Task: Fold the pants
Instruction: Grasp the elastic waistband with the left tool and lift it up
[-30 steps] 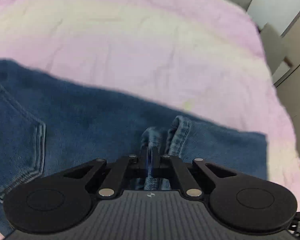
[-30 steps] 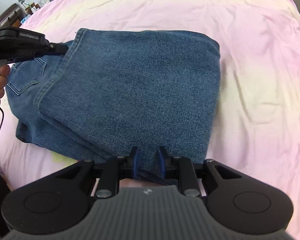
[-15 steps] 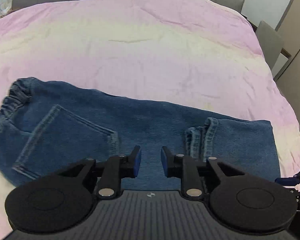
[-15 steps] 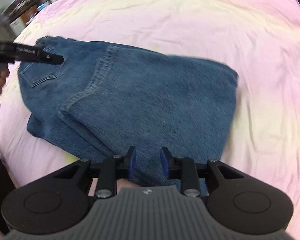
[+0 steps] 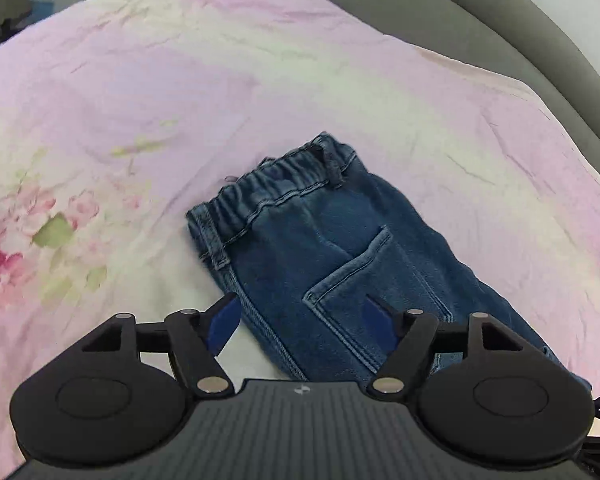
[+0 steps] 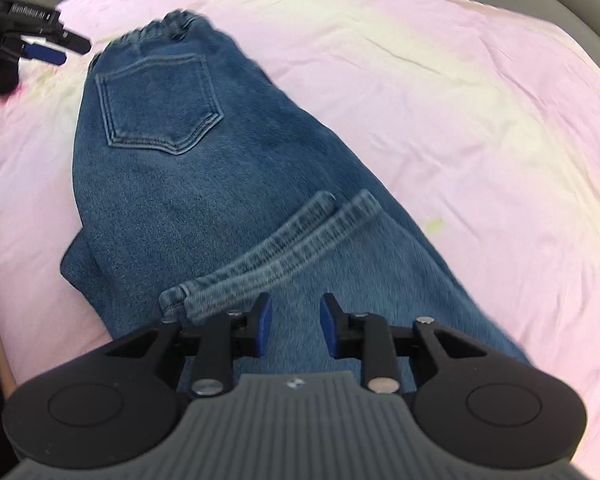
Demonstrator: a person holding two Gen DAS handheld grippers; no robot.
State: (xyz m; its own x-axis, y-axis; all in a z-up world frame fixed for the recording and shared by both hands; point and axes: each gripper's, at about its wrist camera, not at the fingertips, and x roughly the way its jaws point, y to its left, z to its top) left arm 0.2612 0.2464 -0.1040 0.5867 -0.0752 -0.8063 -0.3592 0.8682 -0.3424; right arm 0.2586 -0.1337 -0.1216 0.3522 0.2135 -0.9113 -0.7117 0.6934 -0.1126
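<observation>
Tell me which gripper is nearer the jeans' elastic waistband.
Left. The left gripper, jaws opening and empty, hovers beside the waistband. The right gripper sits over the leg hems, at the far end.

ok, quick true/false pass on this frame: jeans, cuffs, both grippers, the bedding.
1. The jeans lie on a pink sheet. True.
2. The right gripper is clamped on the cuffs. False: its jaws stand slightly apart with nothing between them; the cuffs lie ahead of it.
3. The left gripper is opening, holding nothing. True.
4. The back pocket faces up. True.
5. The legs lie stretched out straight. False: they are folded back, cuffs resting on the jeans below the pocket.
</observation>
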